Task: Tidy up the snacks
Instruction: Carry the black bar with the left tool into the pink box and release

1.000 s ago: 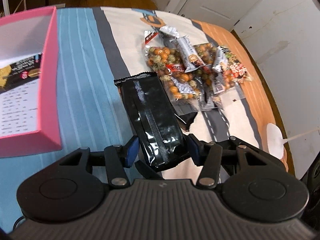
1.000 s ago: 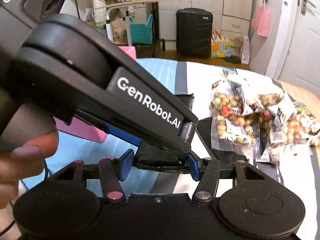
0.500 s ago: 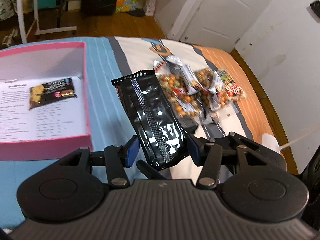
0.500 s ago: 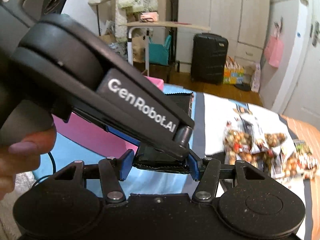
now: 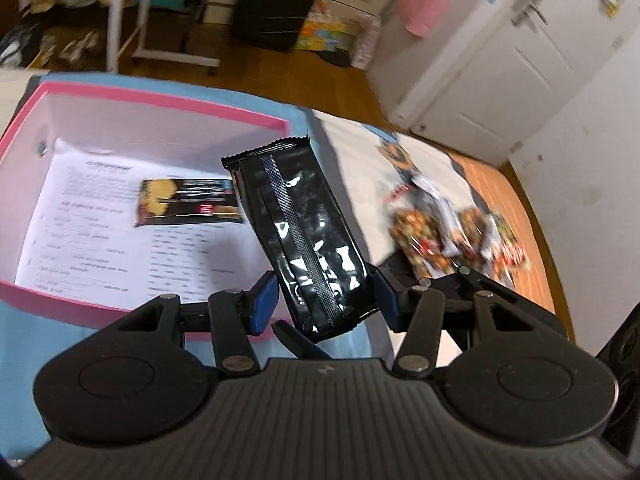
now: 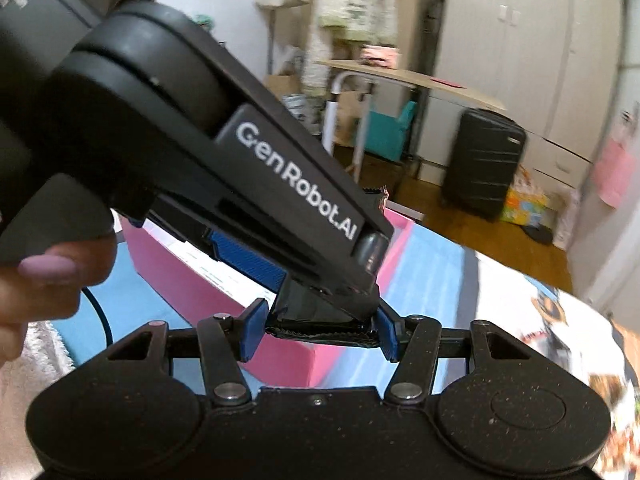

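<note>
A long black snack packet (image 5: 304, 236) is held in the air, its far end over the right wall of the pink box (image 5: 160, 104). My left gripper (image 5: 324, 300) is shut on its near part. My right gripper (image 6: 320, 330) is shut on the packet's near end (image 6: 324, 330), right under the left gripper's body (image 6: 224, 152). Inside the box lies a paper sheet (image 5: 100, 248) with one black-and-yellow snack packet (image 5: 188, 202) on it. A pile of nut snack bags (image 5: 452, 236) lies on the bed to the right.
The bed cover (image 5: 352, 184) is blue-striped on the left, white and orange on the right. A black suitcase (image 5: 276, 4), a white rack (image 5: 168, 32) and a white door (image 5: 500, 64) stand beyond the bed. A hand (image 6: 44, 280) holds the left gripper.
Both grippers have carried the black packet up and to the left, from the bed by the snack pile to over the pink box's right wall. The grip is unchanged.
</note>
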`<state>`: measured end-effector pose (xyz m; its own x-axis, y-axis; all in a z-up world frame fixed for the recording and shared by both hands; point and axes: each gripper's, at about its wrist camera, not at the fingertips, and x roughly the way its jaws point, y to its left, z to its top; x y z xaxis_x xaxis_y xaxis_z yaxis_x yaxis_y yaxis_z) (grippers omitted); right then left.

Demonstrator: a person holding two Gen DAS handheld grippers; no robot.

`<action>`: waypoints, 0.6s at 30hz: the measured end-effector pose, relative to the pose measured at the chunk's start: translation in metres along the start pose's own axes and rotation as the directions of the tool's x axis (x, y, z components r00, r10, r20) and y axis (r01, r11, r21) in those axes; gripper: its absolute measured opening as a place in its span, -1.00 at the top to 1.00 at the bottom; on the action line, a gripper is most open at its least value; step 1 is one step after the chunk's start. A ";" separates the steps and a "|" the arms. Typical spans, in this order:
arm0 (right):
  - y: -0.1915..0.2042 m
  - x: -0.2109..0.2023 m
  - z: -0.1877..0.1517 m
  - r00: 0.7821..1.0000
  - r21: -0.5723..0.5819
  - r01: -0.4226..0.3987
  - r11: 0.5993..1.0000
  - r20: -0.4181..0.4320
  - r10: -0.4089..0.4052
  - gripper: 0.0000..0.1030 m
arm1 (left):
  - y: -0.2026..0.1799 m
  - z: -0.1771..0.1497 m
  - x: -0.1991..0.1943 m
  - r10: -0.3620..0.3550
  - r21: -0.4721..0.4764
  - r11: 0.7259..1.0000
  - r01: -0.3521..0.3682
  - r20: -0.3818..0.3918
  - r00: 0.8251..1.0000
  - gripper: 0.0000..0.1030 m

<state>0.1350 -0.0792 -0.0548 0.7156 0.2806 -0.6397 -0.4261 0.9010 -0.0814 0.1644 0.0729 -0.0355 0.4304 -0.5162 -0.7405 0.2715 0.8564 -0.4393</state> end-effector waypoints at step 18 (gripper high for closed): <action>0.001 0.106 0.055 0.897 -0.082 -0.409 0.909 -0.220 0.383 -0.18 | 0.095 0.023 0.033 0.175 -0.329 0.925 -0.192 -0.081 0.981 -0.06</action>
<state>0.2410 -0.0299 -0.0803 0.3569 0.5243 -0.7732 -0.7251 0.6773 0.1246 0.2244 0.1365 -0.0899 0.3998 -0.3561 -0.8446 -0.1147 0.8948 -0.4315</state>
